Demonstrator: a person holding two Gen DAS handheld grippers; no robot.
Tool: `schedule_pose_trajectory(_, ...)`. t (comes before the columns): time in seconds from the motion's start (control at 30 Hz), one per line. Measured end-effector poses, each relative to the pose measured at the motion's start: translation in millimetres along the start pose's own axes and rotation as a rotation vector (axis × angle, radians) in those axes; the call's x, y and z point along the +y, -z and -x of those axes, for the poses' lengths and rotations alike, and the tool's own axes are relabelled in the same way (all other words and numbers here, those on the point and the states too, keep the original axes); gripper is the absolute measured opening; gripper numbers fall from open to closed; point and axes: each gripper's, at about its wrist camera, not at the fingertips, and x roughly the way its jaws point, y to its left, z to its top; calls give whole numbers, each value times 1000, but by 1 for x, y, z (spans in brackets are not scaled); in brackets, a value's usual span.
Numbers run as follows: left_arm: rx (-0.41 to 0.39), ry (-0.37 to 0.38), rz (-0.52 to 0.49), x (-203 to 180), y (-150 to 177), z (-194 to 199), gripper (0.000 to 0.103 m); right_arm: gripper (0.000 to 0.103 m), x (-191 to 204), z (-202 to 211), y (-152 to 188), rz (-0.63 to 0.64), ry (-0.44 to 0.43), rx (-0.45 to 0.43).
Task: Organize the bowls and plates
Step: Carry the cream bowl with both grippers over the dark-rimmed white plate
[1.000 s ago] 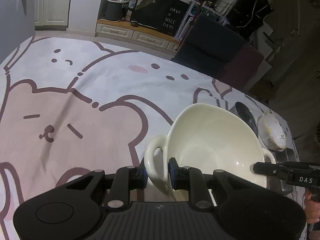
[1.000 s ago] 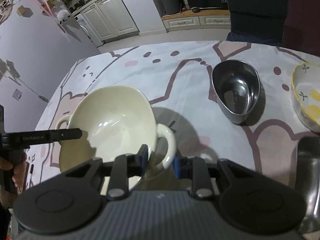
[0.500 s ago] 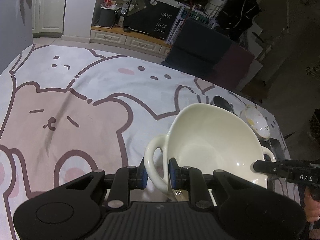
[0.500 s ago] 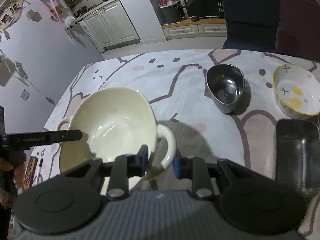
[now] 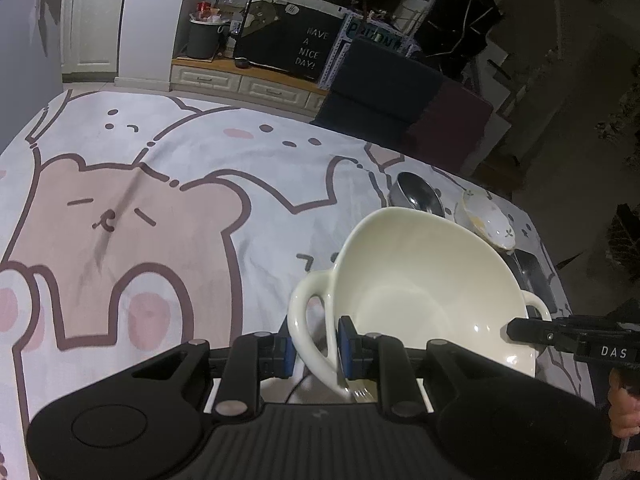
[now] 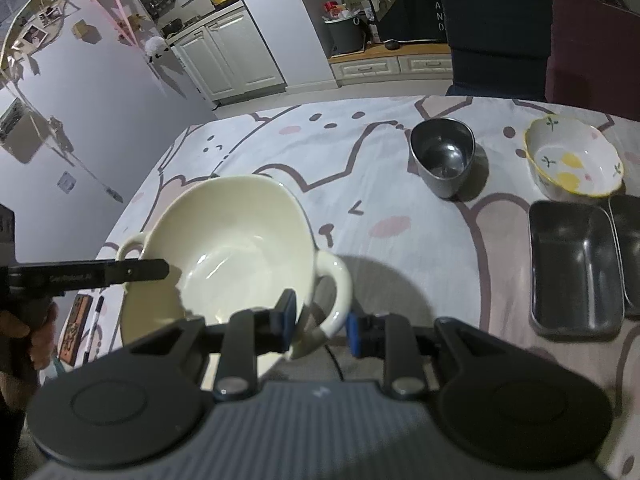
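Note:
A cream bowl (image 5: 420, 292) with two loop handles hangs tilted above the bear-print tablecloth (image 5: 132, 240), carried between both grippers. My left gripper (image 5: 316, 346) is shut on its left handle, with the blue pads pinching the loop. The right wrist view shows the same bowl (image 6: 240, 248), and my right gripper (image 6: 320, 320) is shut on its right handle. Each gripper shows in the other's view: the right gripper (image 5: 560, 336) at the bowl's far rim, the left gripper (image 6: 108, 274) across the left rim. A shadow lies under the bowl.
On the right side of the table stand a steel cup (image 6: 442, 156), a white bowl with yellow flowers (image 6: 572, 160) and two dark rectangular trays (image 6: 574, 264). Chairs (image 6: 496, 32) line the far edge. A pen and a small flat object (image 6: 78, 316) lie at the near left.
Both grippers have risen and drawn back together with the cream bowl. The cup, flowered bowl and trays now look smaller and farther off. Both grips are unchanged.

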Motion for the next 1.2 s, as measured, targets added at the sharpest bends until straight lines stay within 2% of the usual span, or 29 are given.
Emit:
schedule_pose_trajectory(0.47,6,8,-16,-11,35,12,23,30,0,17,30,-16,-4,-1)
schedule_pose_trajectory(0.8,26,-21,-37,-14,50,12,23,30,3,22,44,-32,-37,8)
schedule_pose_trajectory(1.2,62,-50,-48,-5,58,2,23,31,3,1,48,-17,-28,65)
